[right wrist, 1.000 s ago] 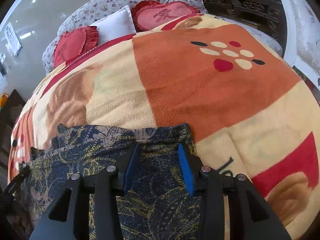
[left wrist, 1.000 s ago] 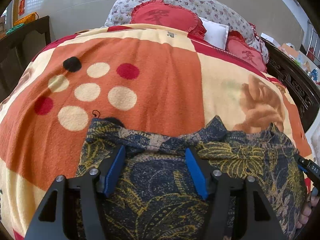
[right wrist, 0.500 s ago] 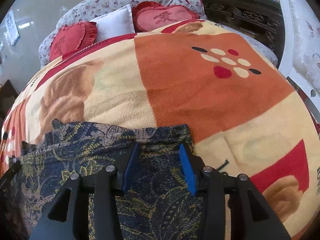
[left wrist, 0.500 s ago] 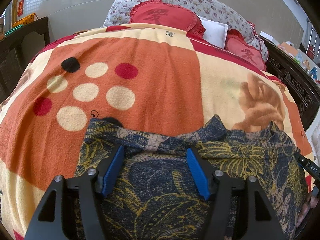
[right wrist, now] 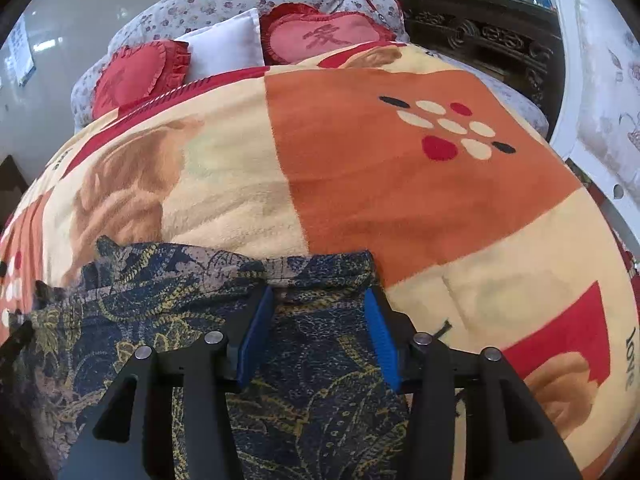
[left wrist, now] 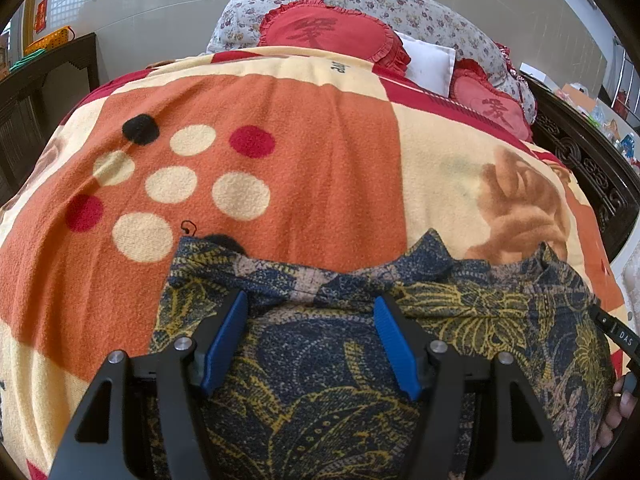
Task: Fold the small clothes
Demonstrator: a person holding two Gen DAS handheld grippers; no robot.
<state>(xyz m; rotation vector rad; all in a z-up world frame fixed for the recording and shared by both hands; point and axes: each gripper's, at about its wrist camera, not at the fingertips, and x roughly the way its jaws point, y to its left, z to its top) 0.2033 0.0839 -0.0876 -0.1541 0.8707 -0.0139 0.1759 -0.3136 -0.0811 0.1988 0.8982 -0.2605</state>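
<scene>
**Patterned garment laid out on bed, both grippers released above its far edge**

A small dark-blue cloth garment printed with yellow leaves [left wrist: 332,364] is seen spread flat on the near part of an orange, cream and red fleece blanket [left wrist: 312,152] that covers the bed. The garment's far hem, where a paler underside is turned up, is set towards the red heart-shaped cushions [left wrist: 332,36] at the head of the blanket.

The left gripper [left wrist: 310,340] is held over the garment's left portion, its blue-padded jaws standing apart with only flat cloth beneath them; nothing is pinched. The right gripper [right wrist: 318,336] is placed just inside the garment's right corner, and its jaws have just been opening, so the cloth there is likewise let go (the fabric lies slack, not lifted).

The step in hand is judged to be the release after a fold or a laying-out. Further folding is thought to remain. For the next move, a fresh hold on an edge or corner would be called for, each pair of pads lowered onto a single layer and closed before the cloth is carried across itself.
</scene>
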